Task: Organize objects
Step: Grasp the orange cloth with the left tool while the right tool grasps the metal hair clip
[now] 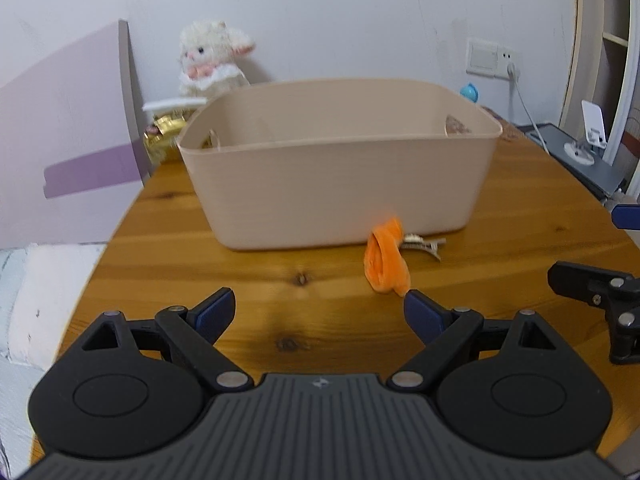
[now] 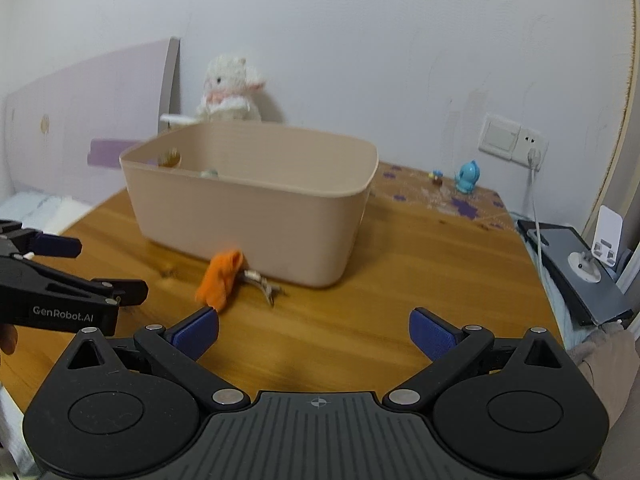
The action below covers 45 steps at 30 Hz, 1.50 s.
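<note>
A beige plastic bin [image 1: 336, 196] [image 2: 256, 224] stands on the wooden table [image 1: 240, 280] [image 2: 360, 320]. Against its front wall lies an orange cloth piece [image 1: 386, 262] [image 2: 222, 276], with a metal hair clip [image 1: 424, 245] [image 2: 264, 286] just right of it. My left gripper [image 1: 318, 314] is open with nothing between its fingers, low over the table; its right fingertip sits just before the cloth's near end. My right gripper [image 2: 314, 334] is open and empty, with the cloth ahead to its left. Small items show inside the bin, mostly hidden by its wall.
A white plush toy [image 1: 212, 56] [image 2: 232, 88] and gold packets [image 1: 164, 136] sit behind the bin by the wall. A blue figurine [image 2: 466, 178] stands at the back right. A dark tray with a white stand [image 2: 580, 268] lies off the table's right edge.
</note>
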### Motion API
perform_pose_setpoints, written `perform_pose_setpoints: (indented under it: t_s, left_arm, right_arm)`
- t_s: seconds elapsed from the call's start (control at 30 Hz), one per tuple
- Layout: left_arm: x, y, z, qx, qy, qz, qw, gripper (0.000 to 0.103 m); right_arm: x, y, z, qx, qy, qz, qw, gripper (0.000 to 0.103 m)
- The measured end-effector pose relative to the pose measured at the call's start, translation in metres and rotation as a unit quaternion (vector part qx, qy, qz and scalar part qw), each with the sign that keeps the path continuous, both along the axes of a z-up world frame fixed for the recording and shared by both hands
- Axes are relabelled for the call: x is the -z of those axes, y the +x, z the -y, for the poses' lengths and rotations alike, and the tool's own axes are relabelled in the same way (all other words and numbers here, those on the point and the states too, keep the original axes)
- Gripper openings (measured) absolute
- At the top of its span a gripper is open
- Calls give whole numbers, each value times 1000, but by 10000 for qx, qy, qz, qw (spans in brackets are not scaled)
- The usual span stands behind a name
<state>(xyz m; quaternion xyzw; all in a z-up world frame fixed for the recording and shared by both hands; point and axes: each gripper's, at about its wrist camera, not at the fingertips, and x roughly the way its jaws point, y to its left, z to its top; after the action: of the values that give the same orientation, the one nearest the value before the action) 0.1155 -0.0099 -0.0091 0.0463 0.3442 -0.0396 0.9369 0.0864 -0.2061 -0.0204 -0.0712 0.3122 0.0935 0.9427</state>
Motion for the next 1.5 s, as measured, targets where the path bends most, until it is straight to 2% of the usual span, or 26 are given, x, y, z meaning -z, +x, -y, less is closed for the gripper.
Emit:
perform_pose_setpoints:
  t_s: [0.23,0.4,0.5,0.83,1.2,1.33,1.43,1.5]
  left_arm:
    - [25,15,7,99,-151,-346,9992,92]
    - [34,30,5,174,-462,-525,9974,92]
    - [37,40,7,182,-494,-581,9969,92]
    - [53,68,22,195,-349,-563,9976,92]
    - [59,92,11,88,-353,-475,9982,92]
    - [61,100,8,117,-235,-414,9988,91]
    - [61,101,5,112,-215,-342,9991,86]
    - [61,101,0,108,-227,-309,9992,78]
  right_arm:
    - [27,13,-3,-57,-318,-247,9992,103]
    - [42,29,-1,-93,-306,-456,9984,103]
    - [47,38,0,-116,-316,-528,9980,103]
    - [63,64,2,-219,-244,-643,9974,103]
    - [82,92,-10,-282,-61,-744,9968,103]
    - [85,101,-14,-264,54,-719,9970,103]
    - [88,106,-19,-265,161,-686,9972,103]
    - [89,109,-23,-272,177,-643,9974,102]
